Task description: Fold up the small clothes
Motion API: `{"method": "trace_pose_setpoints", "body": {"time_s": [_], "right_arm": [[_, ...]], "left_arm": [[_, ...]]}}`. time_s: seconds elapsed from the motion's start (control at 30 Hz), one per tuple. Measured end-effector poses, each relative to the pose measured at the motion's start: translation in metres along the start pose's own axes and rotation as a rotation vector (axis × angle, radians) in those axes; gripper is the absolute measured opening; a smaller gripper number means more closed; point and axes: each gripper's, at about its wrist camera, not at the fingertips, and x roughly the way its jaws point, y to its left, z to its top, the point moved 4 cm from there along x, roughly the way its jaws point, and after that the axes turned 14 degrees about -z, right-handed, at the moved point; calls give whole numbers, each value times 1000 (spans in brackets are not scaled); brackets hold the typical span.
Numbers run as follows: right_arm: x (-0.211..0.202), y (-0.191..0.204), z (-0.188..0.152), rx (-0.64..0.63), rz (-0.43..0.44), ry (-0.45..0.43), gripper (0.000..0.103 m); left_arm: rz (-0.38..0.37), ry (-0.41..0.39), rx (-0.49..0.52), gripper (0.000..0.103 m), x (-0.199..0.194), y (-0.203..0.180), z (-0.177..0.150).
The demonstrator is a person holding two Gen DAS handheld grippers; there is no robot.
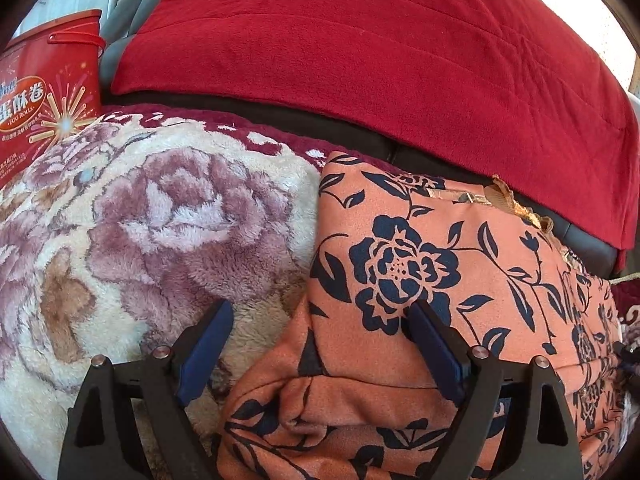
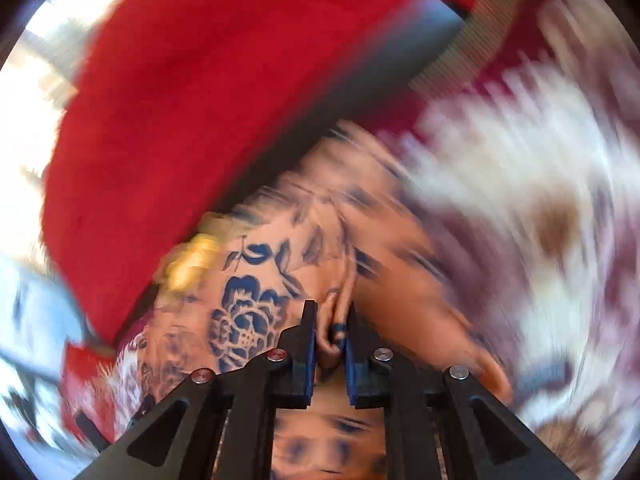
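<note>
Right wrist: right gripper (image 2: 330,320) jaws pinch floral garment (image 2: 248,316) fold (blurred); left gripper (image 1: 320,316) jaws wide, empty.

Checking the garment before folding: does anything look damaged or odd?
Yes. The orange floral garment has a frayed, ragged tan edge at its far corner, beside the red fleece blanket.

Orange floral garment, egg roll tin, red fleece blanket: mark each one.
Orange floral garment (image 1: 404,268): left wrist view, on its big navy flower.
Egg roll tin (image 1: 44,92): left wrist view, on its printed front.
Red fleece blanket (image 1: 360,48): left wrist view, mid-surface.
</note>
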Motion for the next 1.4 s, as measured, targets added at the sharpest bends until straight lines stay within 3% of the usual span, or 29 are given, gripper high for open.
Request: {"method": "trace_pose_setpoints", "body": {"time_s": [0.07,0.13,0.17,0.2,0.27,0.33,0.37,0.4,0.47,0.53,0.6,0.73,0.8,0.83,0.9,0.97,1.03,1.13,1.23,1.3,1.4], "right_arm": [[-6,-4,2,40,27,5,19],[-9,7,6,-24,17,10,39],[-10,15,6,-63,32,14,60],[-10,22,5,-87,45,11,71],[-11,33,3,-143,-2,-5,71],[-10,40,-2,-234,-101,-25,55],[-11,39,-8,-265,-148,-35,41],[-12,39,-12,-300,-192,-50,36],[-16,39,-20,-354,-231,-70,36],[-26,42,-22,-372,-285,-95,40],[-36,48,-32,-370,-308,-126,65],[-67,74,-45,-430,-247,-233,68],[-64,87,-48,-479,-238,-267,84],[-59,91,-50,-497,-241,-264,88],[-29,87,-51,-485,-271,-186,90],[-13,67,-50,-379,-289,-90,89],[-23,61,-50,-323,-232,-134,89],[-32,67,-55,-379,-245,-178,90],[-3,67,-61,-506,-303,-90,93],[-9,70,-65,-517,-306,-145,92],[-25,74,-77,-529,-299,-253,92]], "left_arm": [[12,4,8,90,2,-1,0],[21,7,14,90,3,-2,0],[18,5,12,90,3,-2,0],[12,1,6,90,2,-1,1],[4,-16,-8,90,-2,1,2],[5,-51,-29,90,-9,5,4],[7,-69,-40,90,-13,8,5],[8,-76,-47,90,-14,9,6],[15,-50,-50,90,-9,11,4],[58,-5,4,90,-1,6,2],[50,-19,23,90,-5,1,2],[55,-91,-44,90,-18,15,8],[59,-33,-55,90,-8,16,4],[95,-12,-11,90,-3,12,3],[95,-14,31,90,-4,5,2],[91,-18,20,90,-5,7,2],[80,-41,-26,90,-11,16,4],[90,-89,-72,90,-20,24,6],[103,-62,-74,90,-14,28,5],[120,-50,-44,90,-8,21,5],[104,-84,-80,90,-15,25,7]]}}
